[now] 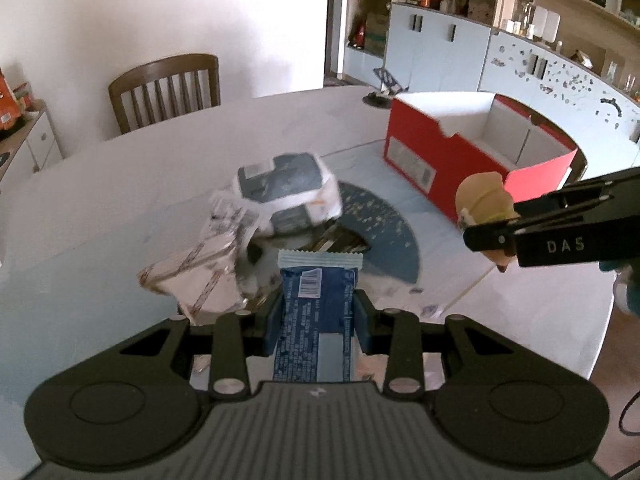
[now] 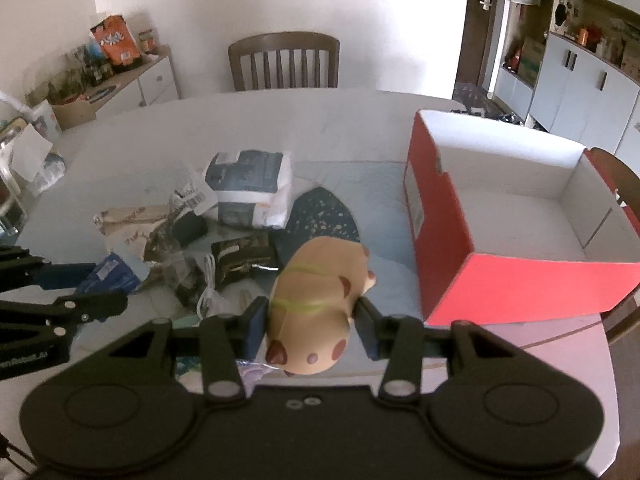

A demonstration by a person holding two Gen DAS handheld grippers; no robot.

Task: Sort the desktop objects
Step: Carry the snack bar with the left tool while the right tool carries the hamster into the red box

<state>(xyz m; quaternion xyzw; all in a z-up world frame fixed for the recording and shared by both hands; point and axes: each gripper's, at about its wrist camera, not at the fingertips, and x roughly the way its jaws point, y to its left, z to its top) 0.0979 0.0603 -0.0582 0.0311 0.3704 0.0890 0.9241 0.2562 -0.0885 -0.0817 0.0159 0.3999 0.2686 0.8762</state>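
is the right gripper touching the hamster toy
Touching. In the right wrist view the right gripper has its jaws pressed against both sides of the tan hamster toy, with no gap showing on either side.

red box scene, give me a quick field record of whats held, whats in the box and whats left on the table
left gripper: shut on blue snack wrapper
right gripper: shut on tan hamster toy
red box: open top, white inside, nothing visible in it
box position: on the table, to the right of the clutter
left on table: white and navy package, crumpled patterned paper, dark foil packet, white cable
underneath: dark speckled mat
background: wooden chair behind the table
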